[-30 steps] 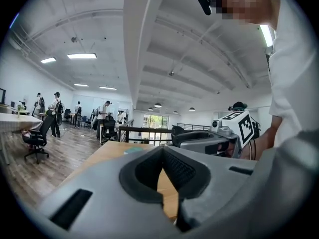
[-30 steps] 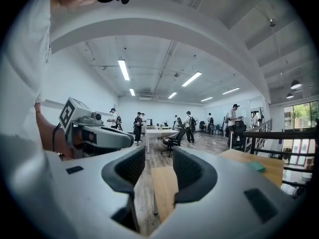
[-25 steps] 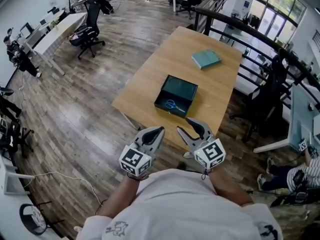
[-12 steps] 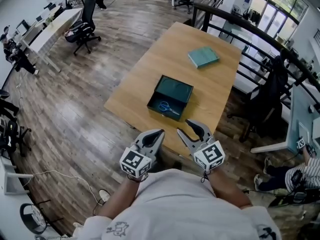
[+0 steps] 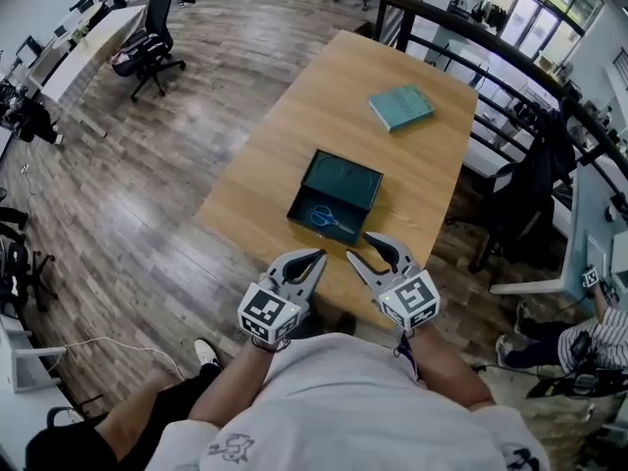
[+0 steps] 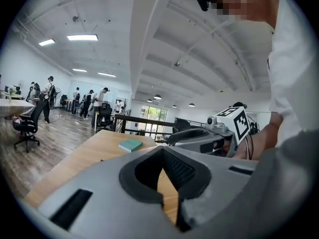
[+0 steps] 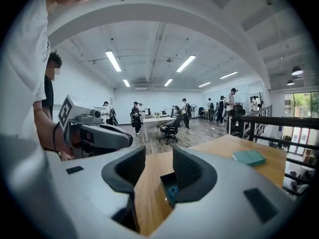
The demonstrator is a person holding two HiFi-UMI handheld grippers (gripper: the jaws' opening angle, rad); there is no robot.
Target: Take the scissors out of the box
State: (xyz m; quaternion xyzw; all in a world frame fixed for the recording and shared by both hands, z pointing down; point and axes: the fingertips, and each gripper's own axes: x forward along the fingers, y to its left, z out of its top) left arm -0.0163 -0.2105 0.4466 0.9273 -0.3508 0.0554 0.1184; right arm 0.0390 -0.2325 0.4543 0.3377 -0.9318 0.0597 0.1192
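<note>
Scissors (image 5: 329, 218), blue-handled, lie flat in the near end of an open dark box (image 5: 348, 179), just ahead of both tools and a little up the wooden table (image 5: 260, 160) from them; neither tool touches the box or what is in it

The left gripper (image 5: 312, 257) is held over the table's near edge, its jaws brought together at the tips with nothing between them; its own view shows the pads meeting at the top and only bare tabletop through the small gap lower down; the right gripper (image 5: 371, 249) is just beside it, on its right, at about the same height, jaws standing a modest way apart and empty; through that gap its view looks straight at the box's near corner, where a loop of blue handle shows

Far beyond the box, toward the table's other end and slightly to the right of the right gripper's line, lies a flat teal slab (image 5: 401, 107), well apart from the box; a dark railing (image 5: 491, 52) runs past the table further right
</note>
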